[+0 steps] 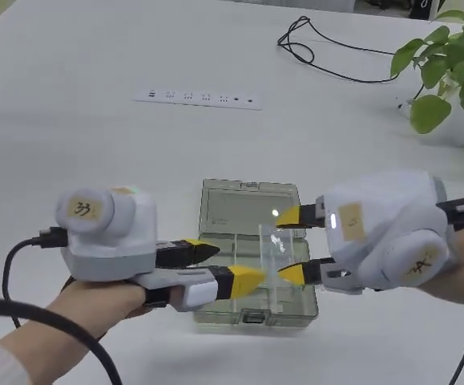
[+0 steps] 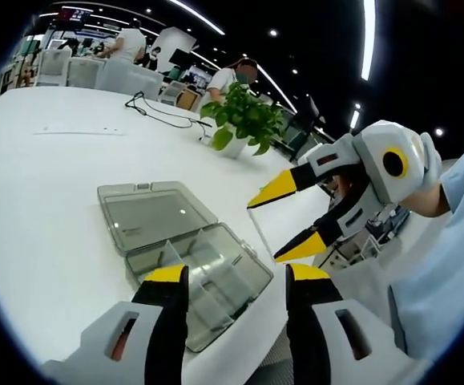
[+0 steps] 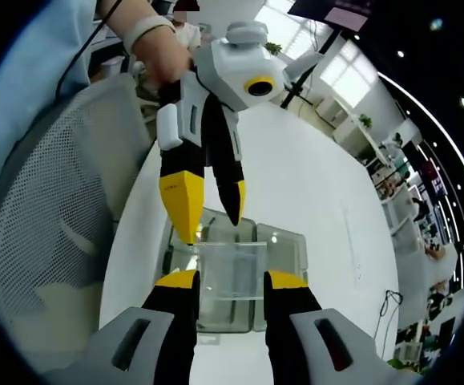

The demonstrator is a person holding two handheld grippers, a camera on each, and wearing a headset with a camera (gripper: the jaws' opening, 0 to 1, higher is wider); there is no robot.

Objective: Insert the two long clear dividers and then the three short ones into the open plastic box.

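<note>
Right gripper (image 3: 230, 282) jaws fairly wide, clamping the clear divider (image 3: 227, 265) between their tips, upright just above the open plastic box (image 1: 225, 228) base. Left gripper (image 1: 236, 265) jaws apart, holding nothing, tips just beside divider, over the box. Box sits on white table (image 1: 95, 160).

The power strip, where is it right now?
In the head view the white power strip lies flat on the table beyond the open plastic box, left of the looped black cable.
</note>
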